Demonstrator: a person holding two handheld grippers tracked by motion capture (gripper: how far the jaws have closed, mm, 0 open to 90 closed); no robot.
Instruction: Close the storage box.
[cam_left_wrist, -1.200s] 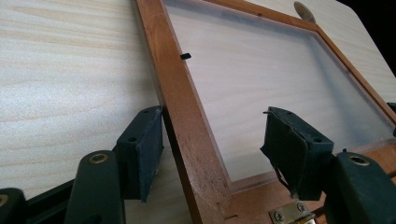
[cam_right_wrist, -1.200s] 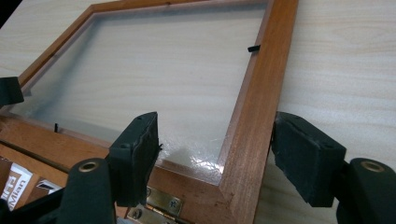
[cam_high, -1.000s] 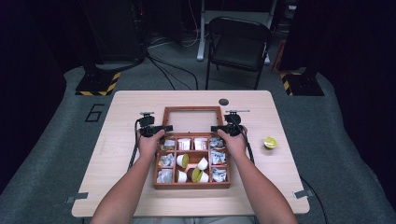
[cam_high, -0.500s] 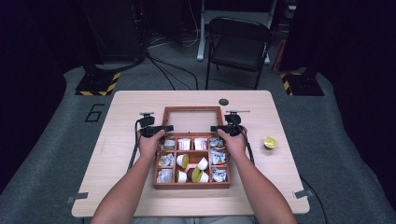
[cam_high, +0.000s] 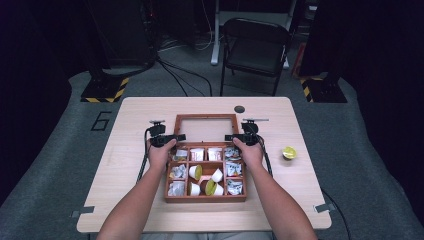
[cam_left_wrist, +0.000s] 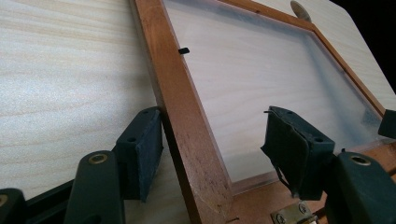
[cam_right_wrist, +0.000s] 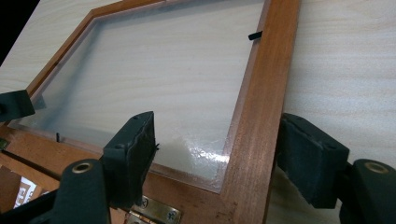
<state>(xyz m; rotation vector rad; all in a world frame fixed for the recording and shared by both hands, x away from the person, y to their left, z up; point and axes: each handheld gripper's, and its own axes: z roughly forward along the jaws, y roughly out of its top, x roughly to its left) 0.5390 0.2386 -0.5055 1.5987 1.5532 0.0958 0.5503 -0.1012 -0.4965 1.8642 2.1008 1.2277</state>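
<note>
Here the left gripper (cam_left_wrist: 212, 154) and the right gripper (cam_right_wrist: 226, 156) each stand open astride a side rail of the lid (cam_high: 205, 128), which lies flat behind the box (cam_high: 206, 199). The right jaws have just been opening. To lift the lid evenly, I think both should close squarely on the rails near the hinges (cam_right_wrist: 154, 212).

Wooden compartment box (cam_high: 205, 198) open on the table (cam_high: 125, 125), lid (cam_high: 205, 118) laid back flat

Left gripper (cam_high: 176, 137) and right gripper (cam_high: 231, 137) sit at the lid's side rails; small yellow-green cup (cam_high: 289, 152) off right.
</note>
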